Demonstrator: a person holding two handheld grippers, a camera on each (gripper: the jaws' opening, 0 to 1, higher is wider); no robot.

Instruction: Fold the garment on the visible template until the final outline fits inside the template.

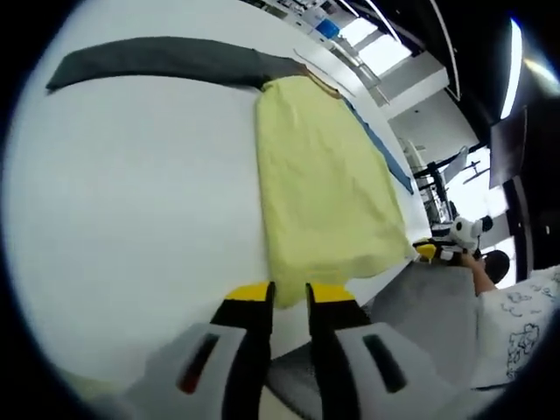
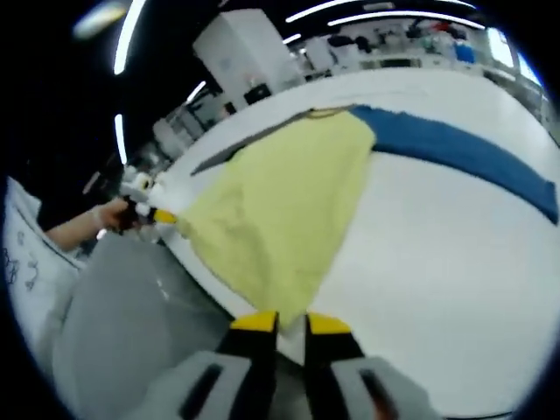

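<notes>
Garment (image 1: 319, 188), pale yellow, lies flat on the white table (image 1: 131, 201), a long folded panel running from 12 o'clock down toward 6 in the left gripper view. A grey strip (image 1: 157, 57) stretches off at 11 o'clock, a blue strip (image 1: 378, 149) peeks out along its 2 o'clock side. The left gripper (image 1: 289, 296) pinches the near hem, jaws nearly together on the cloth. In the right gripper view, the right gripper (image 2: 291, 324) is clamped on the garment's corner at 6 o'clock, blue strip (image 2: 464, 149) at 2 o'clock.

Yellow garment (image 1: 322, 184) — folded, flat on table (image 1: 131, 201)
</notes>
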